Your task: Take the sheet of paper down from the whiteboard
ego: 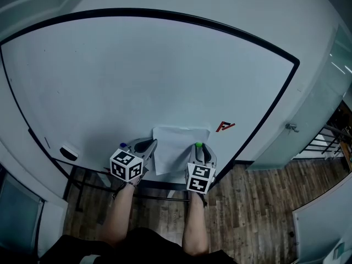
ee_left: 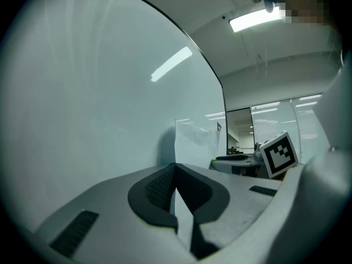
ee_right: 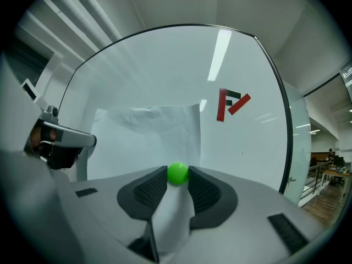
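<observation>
Two hand-held grippers, one sheet. The left hand-held gripper (ego: 153, 143) points level along the board. Its jaws are drawn together at the tips on the left edge of the sheet of paper (ego: 179, 147), and a white strip of that edge lies between the pads. The right hand-held gripper (ego: 201, 150) has its jaws apart and clamped on one green ball (ee_right: 177, 172), which sits against the sheet's lower right part. Each gripper carries one marker cube, the left cube (ego: 126, 165) and the right cube (ego: 199, 179), and each is borne on one bare forearm.

The single sheet hangs low on the whiteboard (ego: 137, 76), between the two grippers. One red-and-dark mark (ee_right: 231, 103) lies to its right.

Differences between views:
- **Right gripper view:** this view alone shows the ball between the pads and the creased upper edge of the sheet. The left gripper sits at its left margin.
- **Left gripper view:** the board runs edge-on at the left, with the sheet ahead. Beyond it are the right gripper's cube and one lit ceiling lamp (ee_left: 256, 20).
- **Head view:** only here do the following appear: one board eraser (ego: 69, 152) near the lower frame, one small violet ball (ego: 122, 145) just beside the left cube, and the wooden floor (ego: 258, 202).
</observation>
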Action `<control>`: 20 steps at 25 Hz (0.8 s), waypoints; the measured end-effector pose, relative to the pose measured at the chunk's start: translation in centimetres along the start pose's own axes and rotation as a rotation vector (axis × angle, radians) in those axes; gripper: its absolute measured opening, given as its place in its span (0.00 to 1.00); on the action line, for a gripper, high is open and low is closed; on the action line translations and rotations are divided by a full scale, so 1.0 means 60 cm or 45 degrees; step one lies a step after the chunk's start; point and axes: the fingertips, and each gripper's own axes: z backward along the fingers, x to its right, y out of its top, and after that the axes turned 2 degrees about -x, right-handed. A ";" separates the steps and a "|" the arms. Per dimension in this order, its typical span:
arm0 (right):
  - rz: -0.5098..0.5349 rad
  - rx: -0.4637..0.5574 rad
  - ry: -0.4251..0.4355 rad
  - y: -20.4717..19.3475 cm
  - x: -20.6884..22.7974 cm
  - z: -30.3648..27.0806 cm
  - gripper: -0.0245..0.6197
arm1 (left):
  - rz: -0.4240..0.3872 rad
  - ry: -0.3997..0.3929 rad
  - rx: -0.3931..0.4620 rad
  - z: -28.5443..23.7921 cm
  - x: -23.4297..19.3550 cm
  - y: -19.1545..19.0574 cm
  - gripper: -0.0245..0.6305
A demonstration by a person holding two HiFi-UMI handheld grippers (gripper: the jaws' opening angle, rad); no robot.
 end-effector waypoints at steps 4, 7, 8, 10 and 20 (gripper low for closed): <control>0.004 0.000 0.006 0.001 -0.001 0.000 0.24 | 0.002 -0.003 -0.009 0.000 -0.001 -0.005 0.07; 0.015 0.010 0.010 0.001 -0.002 -0.001 0.24 | 0.011 -0.001 -0.006 0.001 -0.004 -0.006 0.07; 0.021 0.012 0.012 0.000 -0.002 -0.001 0.24 | 0.013 0.004 -0.005 0.002 -0.005 -0.005 0.07; 0.023 0.003 0.013 0.000 -0.003 0.001 0.24 | 0.014 0.014 -0.003 0.003 -0.007 -0.004 0.07; 0.023 -0.007 -0.009 -0.003 0.013 0.003 0.24 | 0.016 0.017 -0.011 0.011 -0.012 -0.004 0.07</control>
